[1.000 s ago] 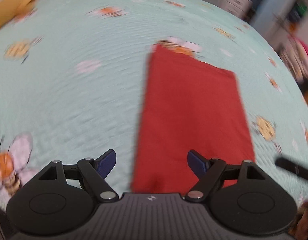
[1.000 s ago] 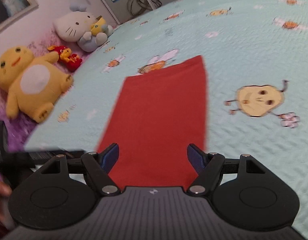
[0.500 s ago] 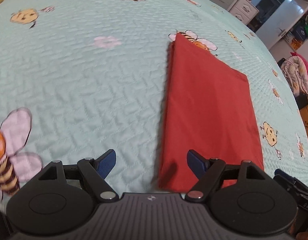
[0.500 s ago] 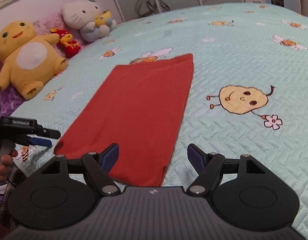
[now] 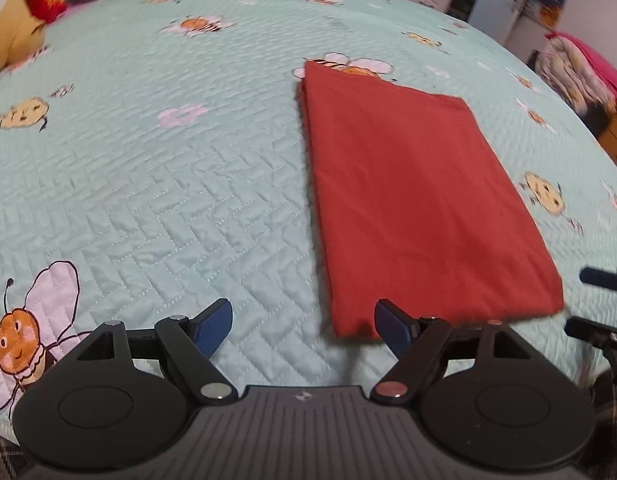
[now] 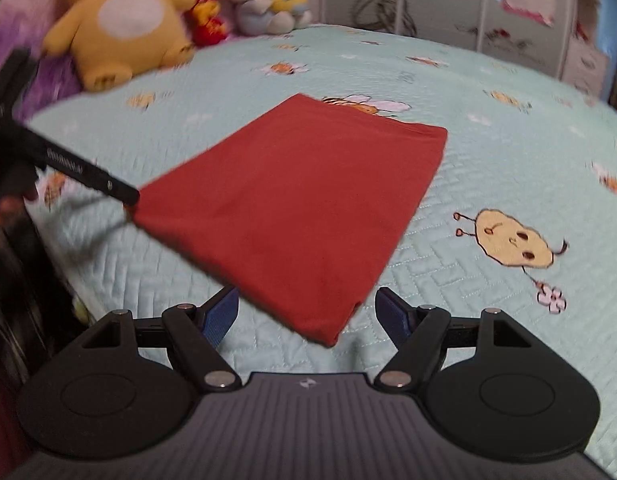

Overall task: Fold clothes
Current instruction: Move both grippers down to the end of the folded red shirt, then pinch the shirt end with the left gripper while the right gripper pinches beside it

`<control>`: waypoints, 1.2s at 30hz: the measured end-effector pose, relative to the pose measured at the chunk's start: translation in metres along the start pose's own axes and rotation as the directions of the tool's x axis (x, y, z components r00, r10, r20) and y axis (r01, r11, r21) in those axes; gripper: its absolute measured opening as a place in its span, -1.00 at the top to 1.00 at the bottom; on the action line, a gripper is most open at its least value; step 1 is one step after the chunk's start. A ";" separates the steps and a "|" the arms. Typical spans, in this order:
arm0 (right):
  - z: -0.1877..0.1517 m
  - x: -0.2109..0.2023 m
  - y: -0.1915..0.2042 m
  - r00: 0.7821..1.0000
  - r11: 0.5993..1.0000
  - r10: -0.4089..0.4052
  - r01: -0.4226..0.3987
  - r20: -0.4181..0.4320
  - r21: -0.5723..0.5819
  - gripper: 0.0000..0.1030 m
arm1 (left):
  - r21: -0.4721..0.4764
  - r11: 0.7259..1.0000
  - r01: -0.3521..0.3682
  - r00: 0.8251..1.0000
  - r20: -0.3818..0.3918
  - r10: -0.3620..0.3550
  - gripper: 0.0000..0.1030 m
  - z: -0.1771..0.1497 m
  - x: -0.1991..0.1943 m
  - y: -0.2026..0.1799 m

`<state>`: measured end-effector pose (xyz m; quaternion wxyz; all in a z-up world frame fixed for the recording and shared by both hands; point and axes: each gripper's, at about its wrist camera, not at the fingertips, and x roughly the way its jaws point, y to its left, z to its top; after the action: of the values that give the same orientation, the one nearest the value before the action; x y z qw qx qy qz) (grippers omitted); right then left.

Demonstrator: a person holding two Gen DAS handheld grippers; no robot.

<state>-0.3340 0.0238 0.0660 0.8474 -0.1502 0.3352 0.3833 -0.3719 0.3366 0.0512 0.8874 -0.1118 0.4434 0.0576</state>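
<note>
Left gripper [image 5: 302, 322], jaws apart and empty, at the near-left corner of the flat rust-red folded cloth [image 5: 408, 200] lying mid-bed on the mint quilted bedspread [image 5: 148, 184]. Right gripper [image 6: 306, 312], likewise apart, at the near-right corner. Pinch both corners evenly for a square fold.

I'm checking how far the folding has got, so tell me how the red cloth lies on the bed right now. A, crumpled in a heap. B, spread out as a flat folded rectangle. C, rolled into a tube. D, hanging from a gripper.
B: the red cloth lies flat as a neat rectangle on the mint quilt, with the left gripper and right gripper both open at its near corners.
</note>
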 end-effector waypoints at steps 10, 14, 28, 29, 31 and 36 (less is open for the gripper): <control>0.018 0.003 0.013 1.000 1.000 0.012 -0.012 0.025 0.016 -0.46 | -0.267 0.945 0.187 0.982 0.016 -0.189 -0.58 0.023 0.014 0.037; 0.037 0.009 0.003 0.998 0.993 0.003 -0.010 0.057 0.121 -0.46 | -0.348 0.902 0.255 0.966 0.050 -0.254 -0.57 0.060 0.045 0.047; 0.076 0.107 -0.141 0.993 0.778 0.086 -0.121 0.086 0.616 -0.46 | -0.449 0.830 0.331 0.937 0.055 -0.344 -0.57 0.164 0.156 0.073; 0.075 0.120 -0.155 0.991 0.750 0.105 -0.135 0.085 0.648 -0.46 | -0.446 0.831 0.333 0.937 0.054 -0.346 -0.57 0.170 0.160 0.073; 0.072 0.140 -0.174 0.981 0.704 0.155 -0.195 0.120 0.682 -0.47 | -0.434 0.835 0.338 0.935 0.051 -0.351 -0.57 0.180 0.167 0.071; 0.072 0.173 -0.204 0.927 0.611 0.296 -0.370 0.231 0.700 -0.48 | -0.375 0.853 0.363 0.928 0.060 -0.368 -0.57 0.194 0.183 0.062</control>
<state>-0.0652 0.0208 -0.0002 0.7641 0.2842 0.4424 0.3737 -0.1244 0.4457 0.0084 0.8404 -0.3638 0.4007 -0.0280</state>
